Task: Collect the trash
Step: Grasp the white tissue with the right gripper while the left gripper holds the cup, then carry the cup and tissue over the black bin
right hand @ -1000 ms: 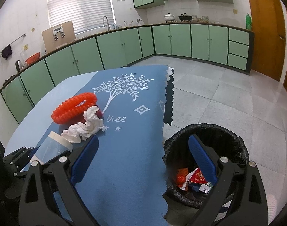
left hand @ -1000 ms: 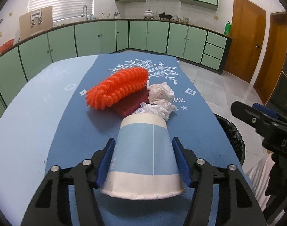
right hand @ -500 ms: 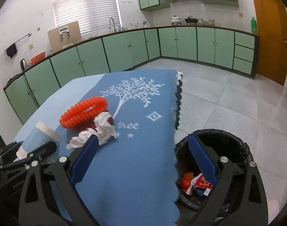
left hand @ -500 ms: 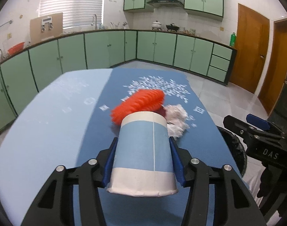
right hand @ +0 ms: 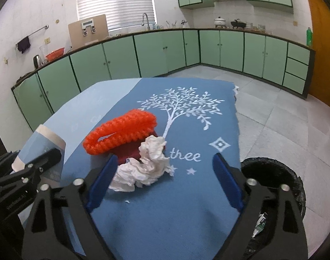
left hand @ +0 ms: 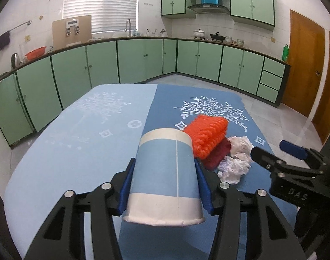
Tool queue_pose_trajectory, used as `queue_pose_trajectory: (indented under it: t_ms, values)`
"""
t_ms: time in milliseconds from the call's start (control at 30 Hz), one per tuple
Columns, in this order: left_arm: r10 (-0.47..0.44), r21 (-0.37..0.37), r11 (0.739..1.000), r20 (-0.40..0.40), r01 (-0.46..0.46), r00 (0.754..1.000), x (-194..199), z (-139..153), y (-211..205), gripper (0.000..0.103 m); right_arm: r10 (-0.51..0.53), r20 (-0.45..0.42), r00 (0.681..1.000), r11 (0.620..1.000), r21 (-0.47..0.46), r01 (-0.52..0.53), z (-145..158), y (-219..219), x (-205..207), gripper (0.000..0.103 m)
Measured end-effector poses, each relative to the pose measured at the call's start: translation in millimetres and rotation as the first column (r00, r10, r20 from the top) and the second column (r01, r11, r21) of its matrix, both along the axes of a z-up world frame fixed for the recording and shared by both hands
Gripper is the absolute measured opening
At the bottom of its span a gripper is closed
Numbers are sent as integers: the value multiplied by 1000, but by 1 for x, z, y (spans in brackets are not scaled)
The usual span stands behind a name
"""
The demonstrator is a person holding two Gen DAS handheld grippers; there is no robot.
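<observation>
Two blue-padded left gripper [left hand: 166, 186] fingers pinch a tapered blue-and-white paper cup [left hand: 165, 179]; right gripper [right hand: 165, 186] fingers, spread, are closing over crumpled white tissue [right hand: 143, 169] beside "tree" lettering [right hand: 185, 156].

even, soft daylight from the blinded window [left hand: 100, 4], sharp centre, heavy fisheye bending and dark vignette at the edges.

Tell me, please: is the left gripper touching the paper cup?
Touching. In the left wrist view, both blue pads of the left gripper press against the sides of the paper cup, which is held clear of the table.
</observation>
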State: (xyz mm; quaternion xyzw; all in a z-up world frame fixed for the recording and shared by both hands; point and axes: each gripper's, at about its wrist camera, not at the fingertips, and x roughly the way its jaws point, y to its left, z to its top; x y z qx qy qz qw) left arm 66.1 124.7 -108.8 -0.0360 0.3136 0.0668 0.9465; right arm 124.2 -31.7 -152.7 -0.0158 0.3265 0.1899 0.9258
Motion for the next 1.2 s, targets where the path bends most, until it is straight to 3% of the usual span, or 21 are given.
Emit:
queue_pose_trajectory:
  t_ms: [167, 300, 400, 500, 733, 1200]
  values:
    - [6, -1, 1000, -5, -6, 1000, 8, 0, 3, 52, 8, -28, 1000, 1000, -11, -8, -4, 4, 10, 76]
    - [12, -7, 1000, -7, -12, 1000, 12, -1, 4, 52, 32, -65, 997, 999, -16, -33, -10, 10, 17, 62]
    - [14, -11, 1000, -7, -14, 1000, 16, 0, 7, 52, 59, -98, 993, 998, -12, -60, -14, 13, 21, 36]
    - [14, -11, 1000, -7, -14, 1000, 16, -1, 6, 52, 84, -115, 990, 996, -2, -85, -16, 14, 19, 18]
    - [8, -6, 1000, -4, -8, 1000, 15, 5, 1, 52, 80, -97, 992, 996, 38, -76, -4, 0, 11, 14]
    - [-56, -8, 998, 51, 56, 997, 7, 33, -28, 52, 21, 7, 1000, 997, 76, -21, 50, -48, -11, 14]
